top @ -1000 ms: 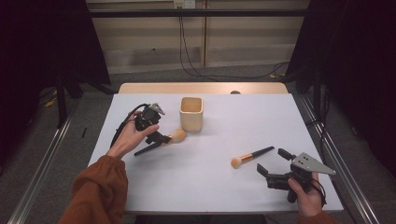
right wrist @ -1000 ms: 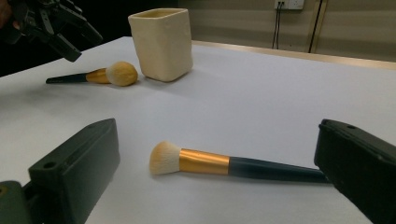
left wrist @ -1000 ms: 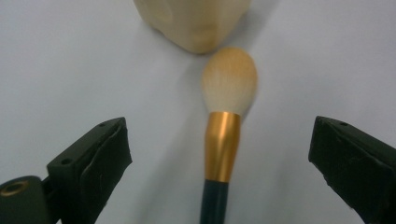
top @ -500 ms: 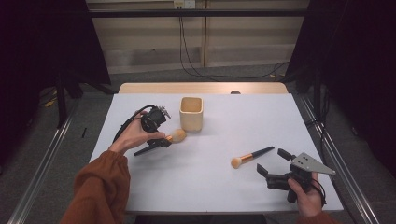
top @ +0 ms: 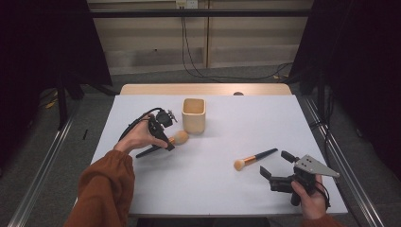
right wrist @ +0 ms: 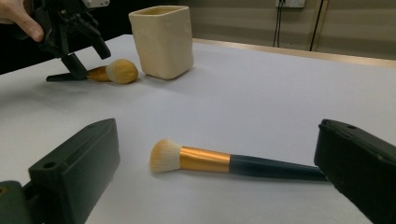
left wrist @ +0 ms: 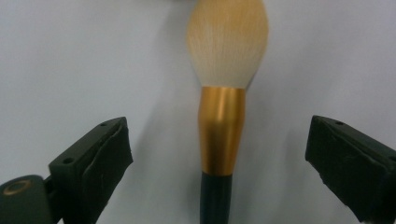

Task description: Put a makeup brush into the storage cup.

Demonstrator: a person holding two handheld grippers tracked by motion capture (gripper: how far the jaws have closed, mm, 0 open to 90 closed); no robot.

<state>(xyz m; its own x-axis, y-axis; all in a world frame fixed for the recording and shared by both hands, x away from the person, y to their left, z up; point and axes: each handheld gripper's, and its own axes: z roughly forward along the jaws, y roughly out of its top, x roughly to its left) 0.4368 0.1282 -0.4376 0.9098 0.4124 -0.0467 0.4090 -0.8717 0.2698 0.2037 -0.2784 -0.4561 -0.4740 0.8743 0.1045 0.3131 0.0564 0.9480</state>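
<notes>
Brush (left wrist: 222, 126) flat on table, between spread left tool (left wrist: 219, 154) jaws, untouched.

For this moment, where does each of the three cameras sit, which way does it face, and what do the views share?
High view: above the person's side, looking forward and down on the table; both forearms, left gripper and right gripper show.
Left gripper view: on the left gripper, looking down between its open jaws at the round brush.
Right gripper view: on the right gripper, low, looking level across the table at the flat brush and cup; its open jaws show.
Shared: high and right gripper views show both brushes and the cup.
</notes>
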